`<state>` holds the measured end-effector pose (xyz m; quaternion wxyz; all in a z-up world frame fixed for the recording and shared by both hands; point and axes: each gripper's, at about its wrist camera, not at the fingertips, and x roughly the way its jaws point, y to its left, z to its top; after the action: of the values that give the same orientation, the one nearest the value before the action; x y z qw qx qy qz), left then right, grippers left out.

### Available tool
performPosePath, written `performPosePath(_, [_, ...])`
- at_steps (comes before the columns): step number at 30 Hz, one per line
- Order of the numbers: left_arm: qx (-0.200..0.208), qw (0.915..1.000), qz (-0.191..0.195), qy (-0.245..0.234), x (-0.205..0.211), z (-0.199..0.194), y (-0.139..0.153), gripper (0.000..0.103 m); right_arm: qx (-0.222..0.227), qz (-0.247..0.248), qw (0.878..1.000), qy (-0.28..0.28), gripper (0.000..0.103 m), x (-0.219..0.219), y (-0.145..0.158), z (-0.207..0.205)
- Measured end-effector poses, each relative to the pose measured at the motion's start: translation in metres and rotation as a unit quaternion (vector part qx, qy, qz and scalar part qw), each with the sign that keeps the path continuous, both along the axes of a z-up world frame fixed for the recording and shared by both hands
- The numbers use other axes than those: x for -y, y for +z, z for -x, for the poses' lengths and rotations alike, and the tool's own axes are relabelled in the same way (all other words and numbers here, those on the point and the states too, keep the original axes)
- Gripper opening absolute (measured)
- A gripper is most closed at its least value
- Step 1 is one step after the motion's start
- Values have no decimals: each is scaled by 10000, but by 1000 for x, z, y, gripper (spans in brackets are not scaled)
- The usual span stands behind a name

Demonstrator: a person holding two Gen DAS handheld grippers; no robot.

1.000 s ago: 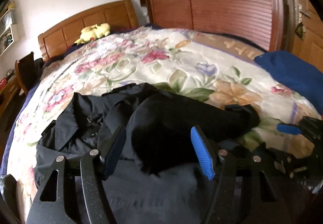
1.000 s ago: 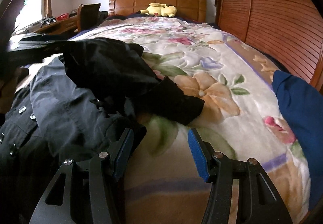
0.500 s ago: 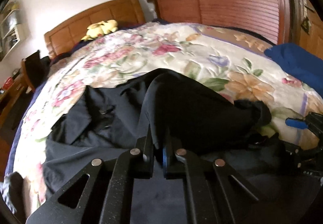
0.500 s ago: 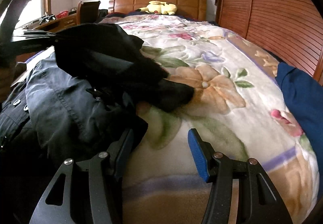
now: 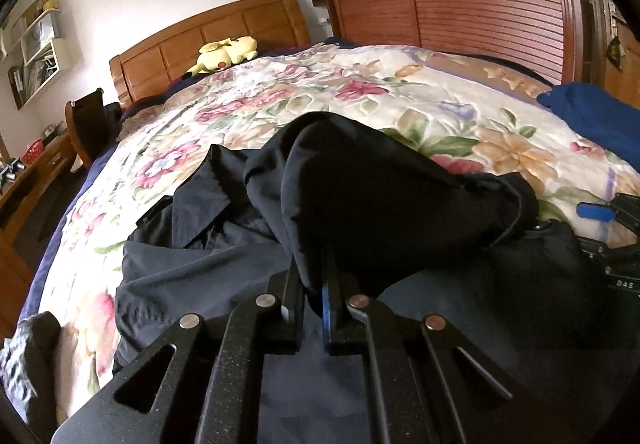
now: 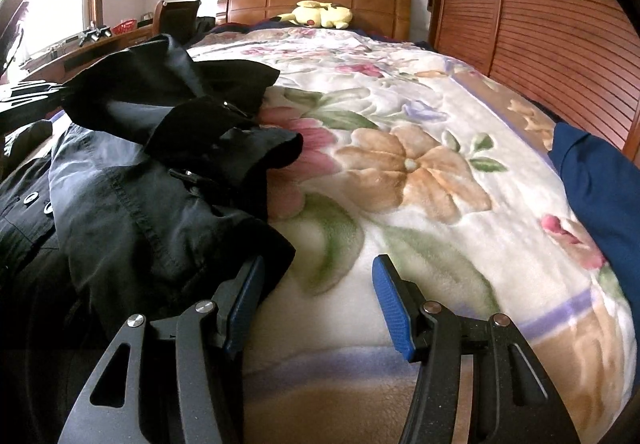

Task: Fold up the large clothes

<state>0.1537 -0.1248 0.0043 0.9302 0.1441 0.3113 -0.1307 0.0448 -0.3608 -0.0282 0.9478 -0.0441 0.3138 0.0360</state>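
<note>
Now your left tool (image 5: 314, 286) is clamped on the black coat's sleeve (image 5: 380, 196), lifting it at twelve o'clock for folding inward; your right tool (image 6: 316, 304) waits half open, empty, over the bed (image 6: 420, 172) beside the coat's hem (image 6: 160, 228) at nine o'clock.

- A black jacket (image 5: 208, 268) is lying spread and rumpled on the flowered bed.
- Its sleeve (image 5: 384, 196) is arching up over the body, cuff (image 6: 256, 152) resting at the jacket's edge.
</note>
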Motion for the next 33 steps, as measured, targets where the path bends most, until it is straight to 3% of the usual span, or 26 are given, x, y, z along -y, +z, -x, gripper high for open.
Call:
performPosePath(9, [176,9995,-219,-136,0,24,-4,9,-13,7,10000,-5,58,-1,-1,-1])
performPosePath(15, [152,9998,134,-55,-15,38,-1,19,-31,24,10000,-4,58,-1,-1,-1])
performPosePath(20, [334,9982,475,-154,-20,48,9,62,-29,28,10000,-7,58,-2,-1,0])
performPosePath(21, [385,9980,476,-185,-17,49,11,65,-29,26,10000,-6,58,-2,-1,0])
performPosePath(28, [369,9972,420,-497,22,37,15,68,-16,23,10000,-8,58,-2,-1,0])
performPosePath(33, [127,9961,416,-768,64,16,4,68,-2,41,10000,-8,58,-2,-2,1])
